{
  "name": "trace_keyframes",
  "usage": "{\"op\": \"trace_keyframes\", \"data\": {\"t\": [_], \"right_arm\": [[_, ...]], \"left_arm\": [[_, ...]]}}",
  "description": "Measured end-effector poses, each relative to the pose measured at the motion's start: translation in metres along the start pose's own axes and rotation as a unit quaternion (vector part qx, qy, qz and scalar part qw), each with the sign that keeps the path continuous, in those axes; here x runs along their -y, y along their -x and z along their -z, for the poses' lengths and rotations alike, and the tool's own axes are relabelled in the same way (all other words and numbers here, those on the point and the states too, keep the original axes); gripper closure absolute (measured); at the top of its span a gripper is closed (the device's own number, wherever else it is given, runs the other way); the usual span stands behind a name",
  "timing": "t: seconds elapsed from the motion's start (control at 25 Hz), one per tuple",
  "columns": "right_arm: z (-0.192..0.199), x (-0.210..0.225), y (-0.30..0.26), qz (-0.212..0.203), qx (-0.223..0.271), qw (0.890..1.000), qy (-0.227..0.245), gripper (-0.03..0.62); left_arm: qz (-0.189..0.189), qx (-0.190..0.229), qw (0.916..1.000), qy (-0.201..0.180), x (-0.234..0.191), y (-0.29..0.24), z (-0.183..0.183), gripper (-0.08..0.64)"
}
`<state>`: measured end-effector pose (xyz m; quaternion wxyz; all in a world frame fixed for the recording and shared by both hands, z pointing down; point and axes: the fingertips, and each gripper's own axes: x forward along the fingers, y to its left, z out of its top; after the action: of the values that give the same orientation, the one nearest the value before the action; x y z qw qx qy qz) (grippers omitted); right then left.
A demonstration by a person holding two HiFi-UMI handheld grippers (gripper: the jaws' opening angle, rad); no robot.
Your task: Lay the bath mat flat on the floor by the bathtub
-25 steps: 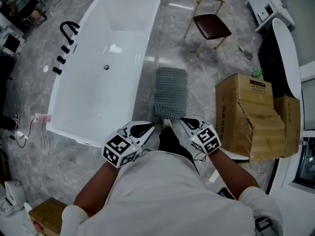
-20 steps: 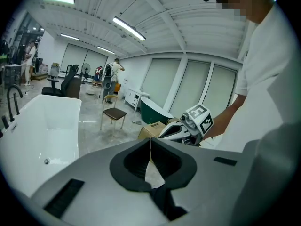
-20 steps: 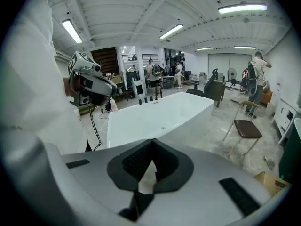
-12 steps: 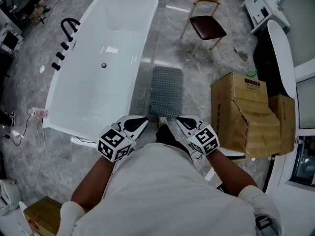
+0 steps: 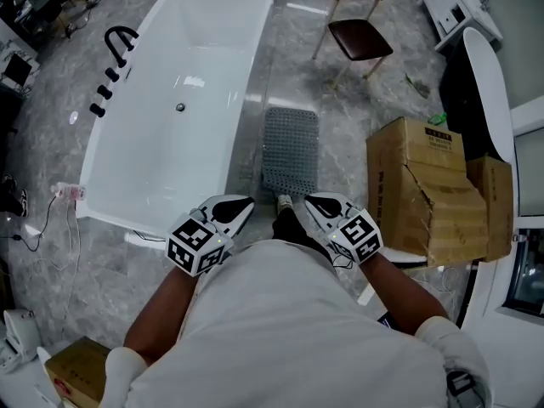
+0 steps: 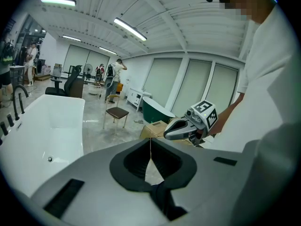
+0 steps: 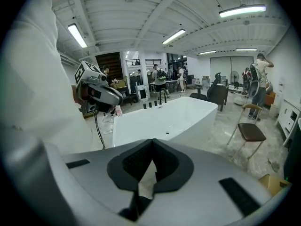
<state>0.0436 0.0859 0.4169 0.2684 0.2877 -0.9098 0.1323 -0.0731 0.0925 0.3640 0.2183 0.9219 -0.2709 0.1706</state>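
Note:
The grey studded bath mat [image 5: 291,147] lies flat on the marble floor, lengthwise along the right side of the white bathtub [image 5: 178,100]. My left gripper [image 5: 240,206] and right gripper [image 5: 319,204] hang close to the person's chest, above the mat's near end and apart from it. Each shows shut jaws with nothing between them in its own view, the left gripper [image 6: 150,142] and the right gripper [image 7: 152,142]. Neither gripper view shows the mat. The bathtub [image 7: 164,119] appears beyond the right jaws.
Crumpled cardboard boxes [image 5: 429,185] stand right of the mat. A chair [image 5: 361,36] sits beyond it. Black tap fittings [image 5: 115,53] line the tub's left rim. A dark tub [image 5: 484,83] is at far right, and cables [image 5: 51,202] lie at left.
The head view has shifted slightly. Both grippers stay shut near the chest, and the mat lies where it was.

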Motion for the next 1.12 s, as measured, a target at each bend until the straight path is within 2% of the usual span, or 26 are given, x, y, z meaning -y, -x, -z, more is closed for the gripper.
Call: {"op": "trace_keyframes", "data": {"t": [1.12], "right_arm": [[0.000,0.008,0.003,0.000,0.004,1.000,-0.006,0.584]], "left_arm": [[0.006,-0.018,0.9998,0.002,-0.003,-0.014,0.000,0.541]]}}
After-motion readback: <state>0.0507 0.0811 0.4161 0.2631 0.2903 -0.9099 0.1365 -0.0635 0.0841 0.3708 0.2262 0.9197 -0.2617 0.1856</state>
